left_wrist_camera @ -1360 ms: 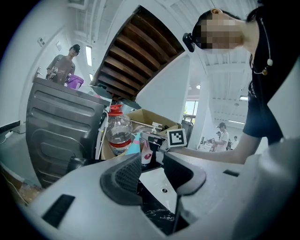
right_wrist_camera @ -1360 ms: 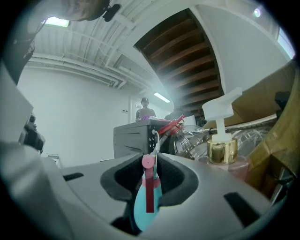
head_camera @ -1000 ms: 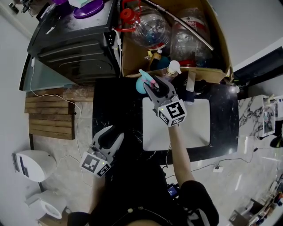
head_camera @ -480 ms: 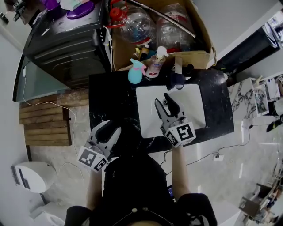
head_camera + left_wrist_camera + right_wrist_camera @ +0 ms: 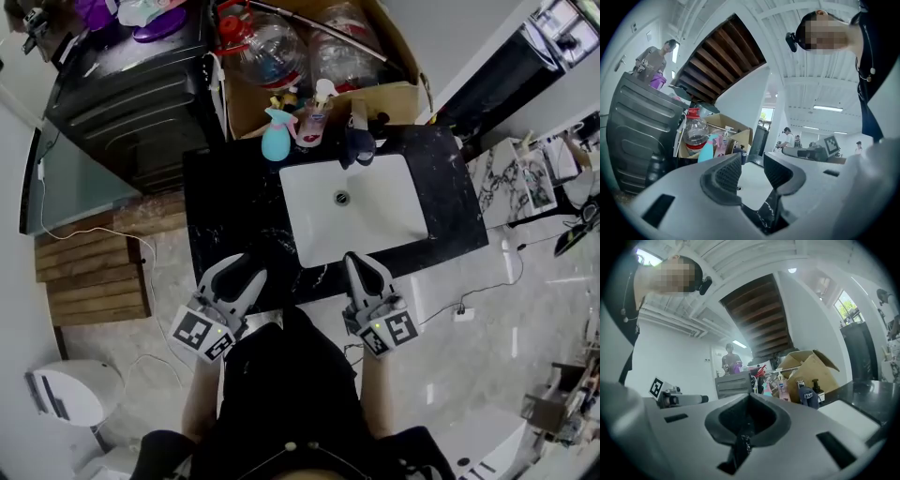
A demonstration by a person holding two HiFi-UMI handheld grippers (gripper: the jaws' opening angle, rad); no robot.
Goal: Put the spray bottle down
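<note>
Already the spray bottle (image 5: pixel 275 141) stands upright on the counter (image 5: pixel 223 206) behind the sink (image 5: pixel 380 216); probably light, smooth plastic (best gripped round its body). Right gripper (image 5: pixel 355 263) is pressed together, empty; left gripper (image 5: pixel 241 269) spread, empty.

black counter (image 5: pixel 225 206) with white sink (image 5: pixel 375 220) bears a teal spray bottle (image 5: pixel 276 141) near its back edge.
</note>
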